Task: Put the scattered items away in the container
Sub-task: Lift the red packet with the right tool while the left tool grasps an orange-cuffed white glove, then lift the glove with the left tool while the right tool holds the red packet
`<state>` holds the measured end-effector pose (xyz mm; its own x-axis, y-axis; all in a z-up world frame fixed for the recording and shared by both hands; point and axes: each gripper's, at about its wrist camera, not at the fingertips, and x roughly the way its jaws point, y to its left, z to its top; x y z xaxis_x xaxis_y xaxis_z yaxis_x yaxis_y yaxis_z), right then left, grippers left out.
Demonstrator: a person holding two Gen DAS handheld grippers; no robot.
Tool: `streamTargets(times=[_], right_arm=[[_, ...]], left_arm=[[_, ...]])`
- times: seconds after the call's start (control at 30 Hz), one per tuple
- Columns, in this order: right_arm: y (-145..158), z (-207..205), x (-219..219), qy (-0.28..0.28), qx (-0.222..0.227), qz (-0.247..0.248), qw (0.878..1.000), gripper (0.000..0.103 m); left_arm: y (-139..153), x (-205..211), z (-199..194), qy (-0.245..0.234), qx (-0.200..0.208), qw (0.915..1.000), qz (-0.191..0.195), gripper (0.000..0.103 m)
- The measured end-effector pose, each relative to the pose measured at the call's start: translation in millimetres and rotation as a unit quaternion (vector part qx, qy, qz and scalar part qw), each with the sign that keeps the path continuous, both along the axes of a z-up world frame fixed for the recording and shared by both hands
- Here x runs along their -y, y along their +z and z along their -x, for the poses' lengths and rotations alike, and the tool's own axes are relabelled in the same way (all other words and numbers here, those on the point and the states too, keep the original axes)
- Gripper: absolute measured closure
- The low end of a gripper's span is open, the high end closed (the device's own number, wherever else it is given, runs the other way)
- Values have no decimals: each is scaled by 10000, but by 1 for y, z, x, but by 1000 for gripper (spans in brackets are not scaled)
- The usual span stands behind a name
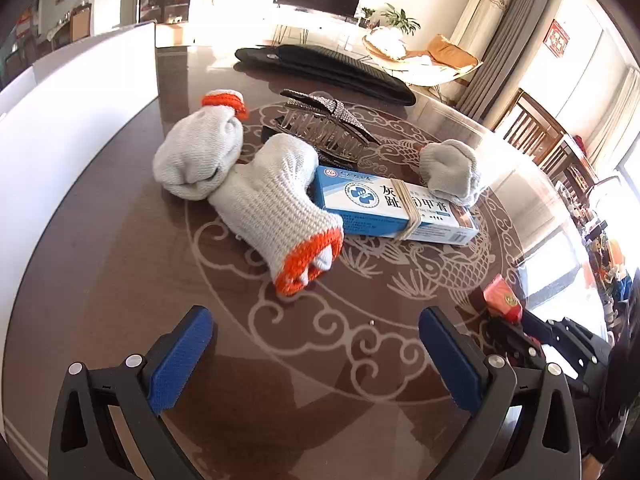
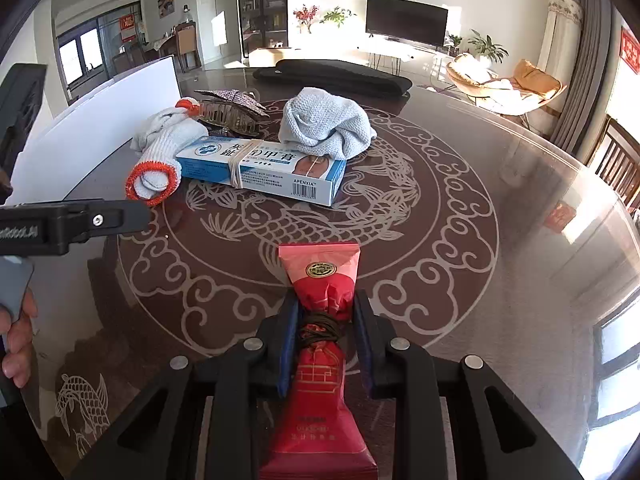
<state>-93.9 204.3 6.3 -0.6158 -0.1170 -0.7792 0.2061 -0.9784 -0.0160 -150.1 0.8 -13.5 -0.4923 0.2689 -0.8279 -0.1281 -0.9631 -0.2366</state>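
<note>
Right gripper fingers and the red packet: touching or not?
Touching. In the right wrist view the right gripper has closed on the red packet; both fingers press its sides at the tied waist, no gap showing.

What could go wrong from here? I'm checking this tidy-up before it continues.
The right gripper pinches the slim red foil packet at its tied middle, so it might swivel or slip. The grey knitted cloth rests on the blue-and-white cardboard box; lifting that box could tip it off.
</note>
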Motion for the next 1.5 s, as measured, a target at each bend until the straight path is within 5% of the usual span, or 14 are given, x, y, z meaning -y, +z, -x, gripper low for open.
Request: streamTargets(times=[0.17, 0.23, 0.3, 0.33, 0.37, 0.6, 0.7, 0.83, 1.13, 1.23, 1.5], right_arm=[[1, 1, 1, 2, 11, 46, 10000, 77], [1, 1, 0, 2, 11, 48, 10000, 77], [1, 2, 1, 2, 12, 52, 10000, 77], [1, 3, 1, 2, 13, 59, 10000, 77], [1, 3, 1, 3, 13, 64, 10000, 77], [2, 1, -2, 89, 48, 320, 9994, 76], [2, -13, -2, 142, 38, 286, 9995, 76], [2, -15, -4, 235, 73, 427, 9988, 65], [-1, -18, 14, 409, 70, -34, 9991, 37], [-1, -16, 7, 355, 118, 162, 9992, 36], [-2, -16, 10, 347, 108, 37, 9993, 34]], left_arm=[[-5, -18, 47, 196, -55, 9982, 571, 0], [-5, -14, 53, 319, -175, 9983, 464, 0], [-4, -5, 50, 413, -367, 9976, 407, 20], [-3, -2, 47, 391, -433, 9968, 549, 48], [-3, 1, 43, 289, -478, 9967, 583, 61], [-2, 8, -32, -632, -248, 9954, 680, 64], [-1, 3, -66, -919, -181, 9918, 874, 58], [-9, -1, -75, -768, -472, 9887, 1198, 17], [-13, 5, -64, -525, -596, 9908, 1098, 12], [-16, 5, -62, -530, -483, 9911, 1123, 0], [-17, 4, -63, -496, -489, 9912, 1124, 0]])
